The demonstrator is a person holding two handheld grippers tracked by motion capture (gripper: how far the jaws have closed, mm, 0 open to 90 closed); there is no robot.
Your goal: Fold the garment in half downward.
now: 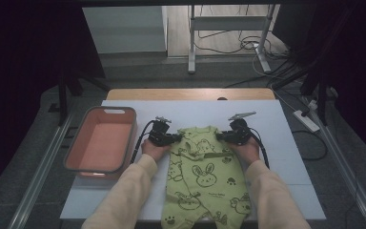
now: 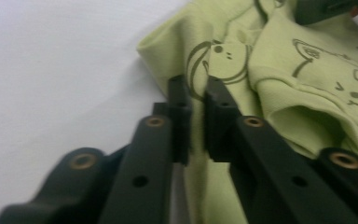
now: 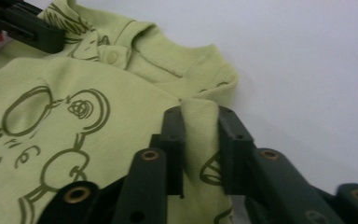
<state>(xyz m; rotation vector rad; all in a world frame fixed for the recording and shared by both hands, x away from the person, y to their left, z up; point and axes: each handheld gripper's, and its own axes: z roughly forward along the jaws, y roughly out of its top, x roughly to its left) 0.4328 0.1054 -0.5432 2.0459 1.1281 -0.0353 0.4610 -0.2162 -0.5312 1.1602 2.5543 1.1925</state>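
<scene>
While both hands rest at the garment's shoulders, the scene reads as follows.

Table [image 1: 286, 157]: white top, bare and roomy on the far side and to the right of the garment; its near edge runs under the person's sleeves.

Bin [image 1: 74, 143]: salmon-coloured, grey-rimmed, hollow showing nothing inside, standing at the table's left edge, well apart from the cloth.

Baby romper [image 1: 205, 176]: light green with dark bunny and bear prints, lying flat at the table's middle, neckline toward the far side, legs reaching the near edge and hanging slightly past it.

Left gripper [image 2: 196, 100]: at the romper's left shoulder, beside the bin-side open strip of table; jaws drawn close together, pinching a raised fold of green cloth between the pads.

Right gripper [image 3: 200, 122]: at the romper's right shoulder, free white table beyond it; jaws clamped on a standing fold of the shoulder fabric.

Snap button [image 3: 112, 56]: at the neckline, between the two grips.
</scene>
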